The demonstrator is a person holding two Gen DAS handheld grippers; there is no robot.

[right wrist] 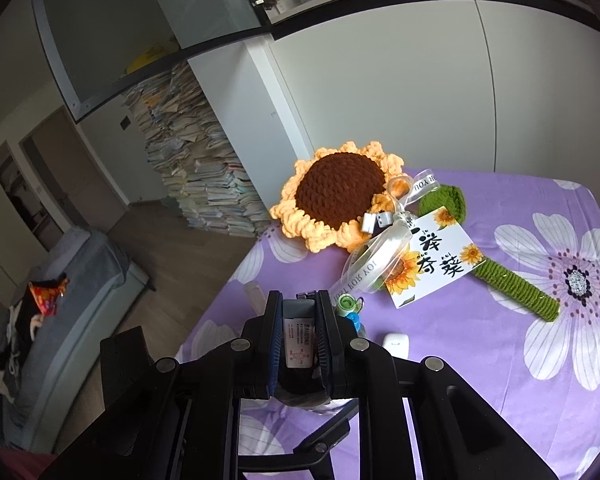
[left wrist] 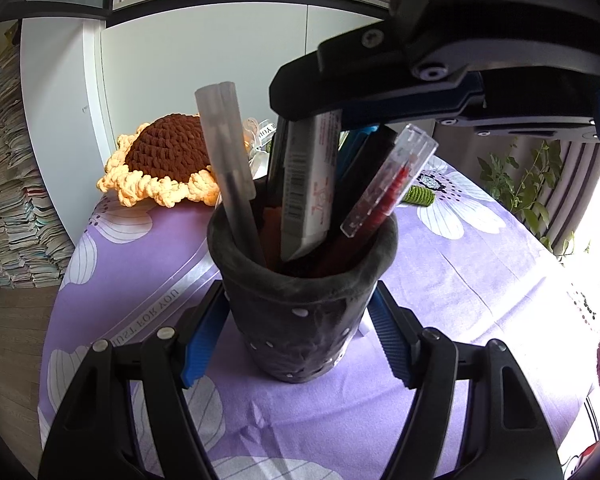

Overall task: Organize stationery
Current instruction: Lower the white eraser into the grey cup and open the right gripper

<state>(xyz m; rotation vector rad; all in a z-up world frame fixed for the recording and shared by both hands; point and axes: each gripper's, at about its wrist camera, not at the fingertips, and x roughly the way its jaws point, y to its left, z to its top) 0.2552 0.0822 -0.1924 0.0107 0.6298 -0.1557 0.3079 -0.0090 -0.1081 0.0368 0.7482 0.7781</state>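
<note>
One ribbon (right wrist: 364, 264) reads "JOY FOR YOU" beside crochet sunflower (right wrist: 336, 196).

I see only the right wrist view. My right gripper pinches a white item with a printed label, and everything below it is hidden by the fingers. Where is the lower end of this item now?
Observer: In the left wrist view, the lower end of the white item is already inside the mouth of the dark pen holder.
Operator: Does something steady the holder?
Observer: Yes, the left gripper has its blue pads against both sides of it.
Operator: What stands beside my item in there?
Observer: A frosted pen leans at the picture's left of it, and a clear pen with red inside at the right.
</note>
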